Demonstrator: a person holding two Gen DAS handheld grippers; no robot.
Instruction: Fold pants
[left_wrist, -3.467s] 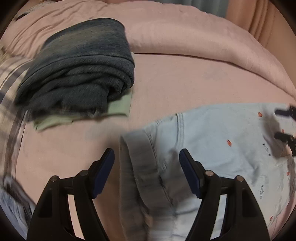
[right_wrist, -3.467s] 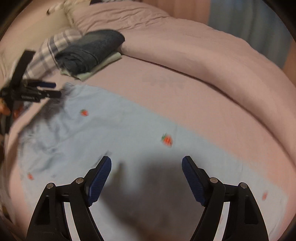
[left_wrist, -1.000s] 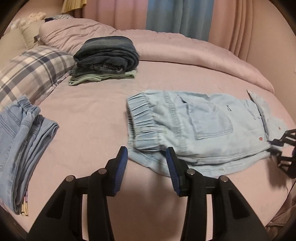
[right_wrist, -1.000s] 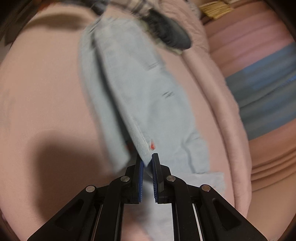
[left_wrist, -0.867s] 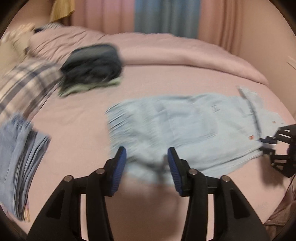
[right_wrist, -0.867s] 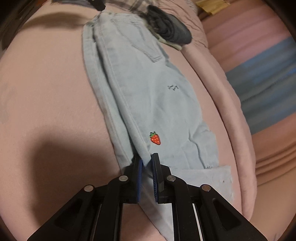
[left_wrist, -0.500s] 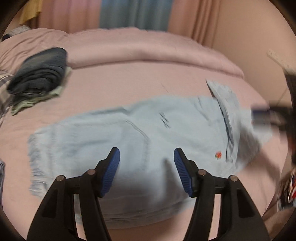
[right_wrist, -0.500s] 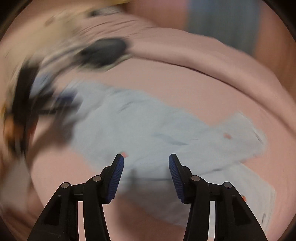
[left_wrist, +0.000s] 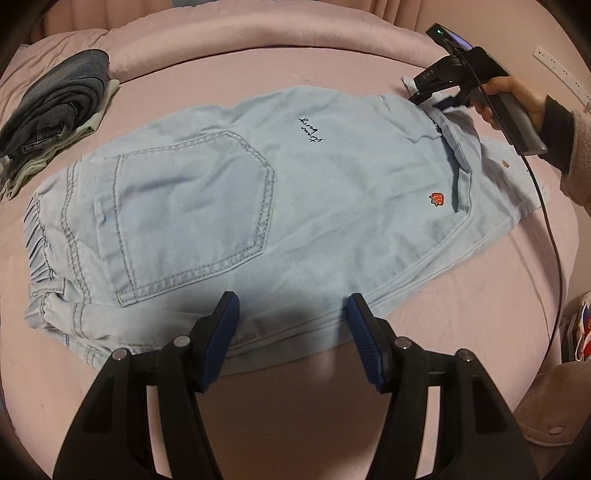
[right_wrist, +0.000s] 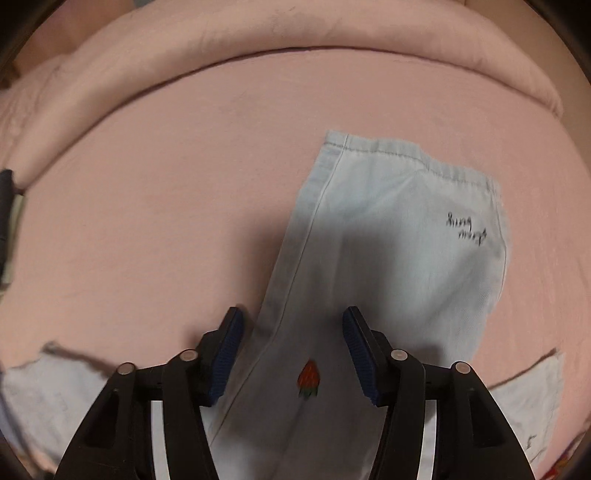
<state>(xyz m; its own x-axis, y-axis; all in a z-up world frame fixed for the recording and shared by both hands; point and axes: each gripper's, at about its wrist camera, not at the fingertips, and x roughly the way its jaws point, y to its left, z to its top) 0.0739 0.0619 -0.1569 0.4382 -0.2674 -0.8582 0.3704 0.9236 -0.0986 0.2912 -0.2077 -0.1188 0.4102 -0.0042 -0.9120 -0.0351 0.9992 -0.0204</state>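
Note:
Light blue denim pants (left_wrist: 258, 206) with a back pocket and a red strawberry patch lie folded lengthwise on the pink bed, waistband at the left. My left gripper (left_wrist: 291, 325) is open and empty, just above the pants' near edge. My right gripper (right_wrist: 291, 343) is open and empty over a folded-over leg end (right_wrist: 388, 258) of the pants, with a strawberry patch between the fingers. The right gripper also shows in the left wrist view (left_wrist: 439, 94), at the pants' far right end, held by a hand.
A stack of folded dark jeans (left_wrist: 55, 107) on a pale green garment lies at the far left. A rolled pink duvet (left_wrist: 258, 33) runs along the back. The bed's edge (left_wrist: 554, 332) curves down at the right, with shoes on the floor beyond.
The right gripper has let go of the pants' leg and opened. The left gripper has moved right along the pants, from the waistband to their middle, and opened wider.

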